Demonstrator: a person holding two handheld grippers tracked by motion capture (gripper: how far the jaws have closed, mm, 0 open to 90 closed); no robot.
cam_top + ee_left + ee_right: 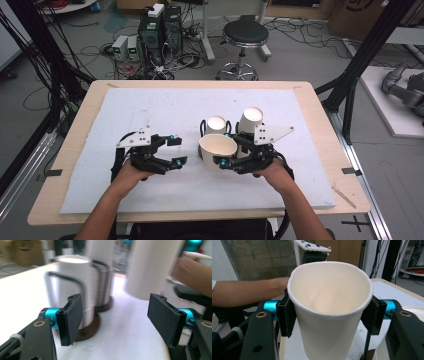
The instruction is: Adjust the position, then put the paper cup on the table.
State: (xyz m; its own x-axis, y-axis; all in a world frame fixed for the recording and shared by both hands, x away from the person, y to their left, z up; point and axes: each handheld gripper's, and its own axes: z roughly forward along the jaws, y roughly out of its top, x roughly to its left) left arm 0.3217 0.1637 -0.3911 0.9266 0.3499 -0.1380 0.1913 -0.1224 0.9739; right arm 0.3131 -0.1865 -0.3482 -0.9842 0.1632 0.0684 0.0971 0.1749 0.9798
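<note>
Right gripper (329, 315) pinches the paper cup (329, 310); keep squeeze light. Left gripper (120, 320), at nine o'clock, stands spread.

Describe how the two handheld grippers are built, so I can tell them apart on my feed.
Both are black frames with flat black jaw pads and turquoise fittings behind the pads. The left gripper and the right gripper each carry a grey three-cornered plate dotted with small markers, and black cable trails from each. Brass-coloured rings mark the pivots. A white sleeve edge shows in the right gripper view.
</note>
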